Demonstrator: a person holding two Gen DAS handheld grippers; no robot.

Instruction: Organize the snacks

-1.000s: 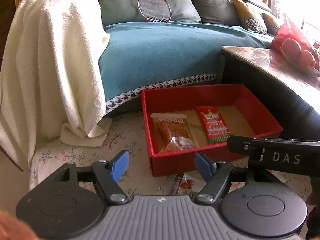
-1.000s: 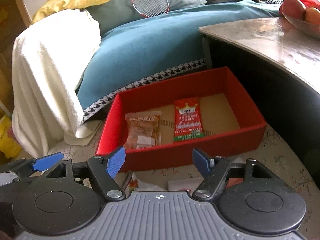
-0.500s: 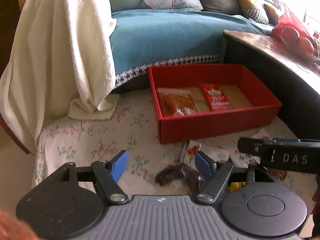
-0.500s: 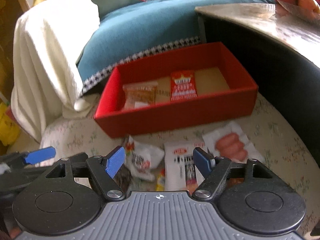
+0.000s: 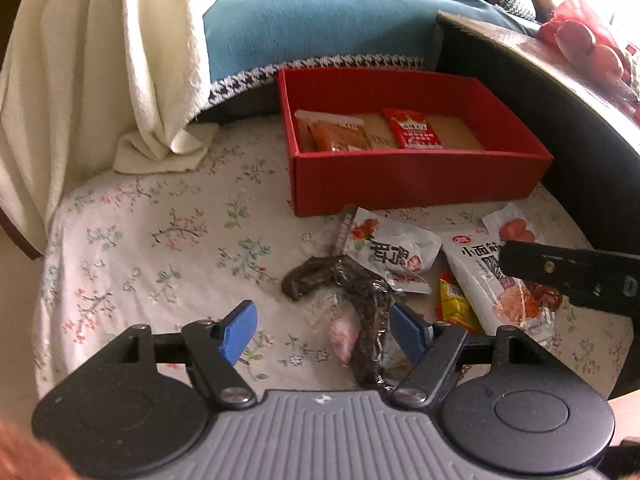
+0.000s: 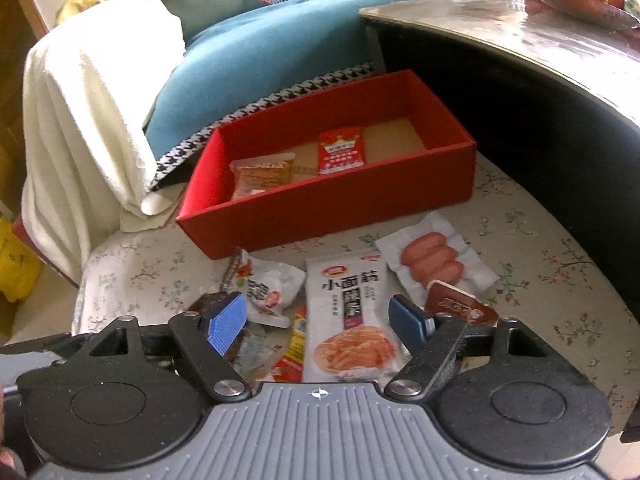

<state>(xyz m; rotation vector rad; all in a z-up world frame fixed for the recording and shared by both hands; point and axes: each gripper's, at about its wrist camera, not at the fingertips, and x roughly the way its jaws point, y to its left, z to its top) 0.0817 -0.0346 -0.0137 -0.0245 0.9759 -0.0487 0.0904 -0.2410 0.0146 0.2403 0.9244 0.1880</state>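
A red box (image 5: pixel 416 184) (image 6: pixel 320 216) on the floral cloth holds an orange snack pack (image 5: pixel 340 138) (image 6: pixel 262 176) and a red sachet (image 5: pixel 414 128) (image 6: pixel 341 152). In front of it lie loose snacks: a dark meat snack in clear wrap (image 5: pixel 348 292), a white crumpled packet (image 5: pixel 394 252) (image 6: pixel 272 288), a white noodle-snack bag (image 6: pixel 348 320) (image 5: pixel 488 276), a sausage pack (image 6: pixel 434 262), a brown sachet (image 6: pixel 460 308) and a yellow sachet (image 5: pixel 454 304). My left gripper (image 5: pixel 326 330) is open over the dark snack. My right gripper (image 6: pixel 320 320) is open over the noodle bag.
A cream towel (image 5: pixel 100 72) hangs over the blue sofa (image 5: pixel 320 24) at left. A dark round table (image 6: pixel 520 64) with fruit stands at right, close to the box. The right gripper's side (image 5: pixel 572 276) shows in the left wrist view.
Both grippers have drawn back and tilted down from the box, so the loose snacks in front of it now fill the lower view. Both stay open and empty.
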